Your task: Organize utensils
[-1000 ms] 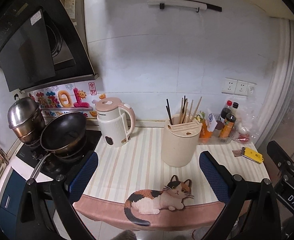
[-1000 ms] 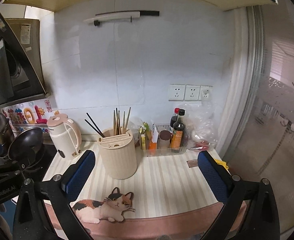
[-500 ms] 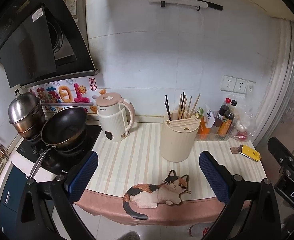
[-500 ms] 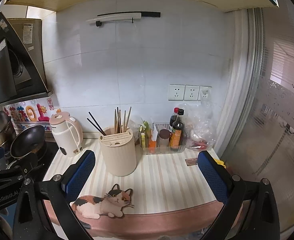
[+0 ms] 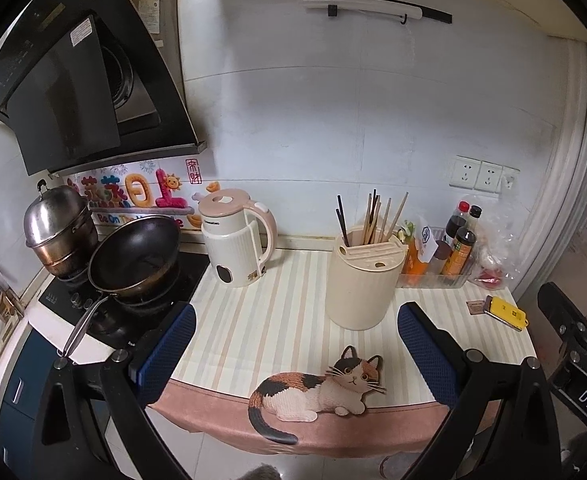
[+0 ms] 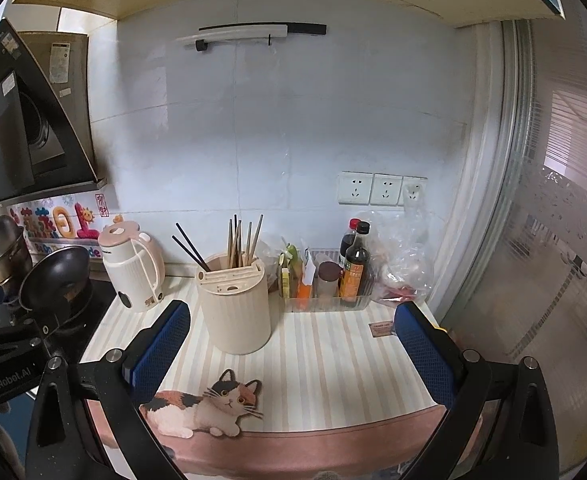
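Observation:
A cream ribbed utensil holder (image 5: 363, 282) (image 6: 234, 306) stands on the striped counter mat (image 5: 277, 320) (image 6: 325, 360). Several wooden and two black chopsticks (image 5: 373, 218) (image 6: 239, 242) stick up from it. My left gripper (image 5: 295, 338) hangs open in front of the counter edge, nothing between its blue pads. My right gripper (image 6: 291, 336) is open too and holds nothing, with the holder just beyond its left finger. Each gripper's body shows at the edge of the other's view.
A cream kettle (image 5: 235, 238) stands left of the holder, then a hob with a black wok (image 5: 133, 254) and a steel pot (image 5: 59, 222). A clear bin of sauce bottles (image 5: 451, 254) sits at the back right. A yellow object (image 5: 505, 312) lies near the right edge.
Both grippers have drawn back from the counter and risen a little, so the holder and kettle look smaller. Nothing on the counter has moved.

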Demonstrator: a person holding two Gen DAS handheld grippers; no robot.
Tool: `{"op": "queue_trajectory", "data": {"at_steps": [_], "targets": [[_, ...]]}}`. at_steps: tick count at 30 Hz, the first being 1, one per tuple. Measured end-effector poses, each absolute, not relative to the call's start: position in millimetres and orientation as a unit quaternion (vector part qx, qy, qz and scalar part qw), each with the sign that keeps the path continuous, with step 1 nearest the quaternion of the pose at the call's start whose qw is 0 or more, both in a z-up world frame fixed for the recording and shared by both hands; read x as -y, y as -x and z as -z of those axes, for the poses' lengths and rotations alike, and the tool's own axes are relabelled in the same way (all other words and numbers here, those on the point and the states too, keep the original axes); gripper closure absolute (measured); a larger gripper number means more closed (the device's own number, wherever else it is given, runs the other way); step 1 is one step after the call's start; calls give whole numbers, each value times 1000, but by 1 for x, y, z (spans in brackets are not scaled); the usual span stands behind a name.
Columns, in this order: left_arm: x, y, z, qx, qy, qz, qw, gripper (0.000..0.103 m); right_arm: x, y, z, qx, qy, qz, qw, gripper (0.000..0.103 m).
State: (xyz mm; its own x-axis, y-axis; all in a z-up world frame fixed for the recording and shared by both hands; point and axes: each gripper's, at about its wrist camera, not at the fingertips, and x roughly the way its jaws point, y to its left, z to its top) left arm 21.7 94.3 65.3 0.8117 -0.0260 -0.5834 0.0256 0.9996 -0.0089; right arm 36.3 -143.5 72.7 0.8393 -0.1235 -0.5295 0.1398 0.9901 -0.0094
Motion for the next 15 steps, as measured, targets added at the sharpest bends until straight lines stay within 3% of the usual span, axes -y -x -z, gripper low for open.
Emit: {"op": "queue_trajectory", "data": {"at_steps": [15], "targets": [[-97, -23, -63, -309, -1, 15, 951, 0, 143, -41, -70, -281, -12, 62, 958, 0]]}}
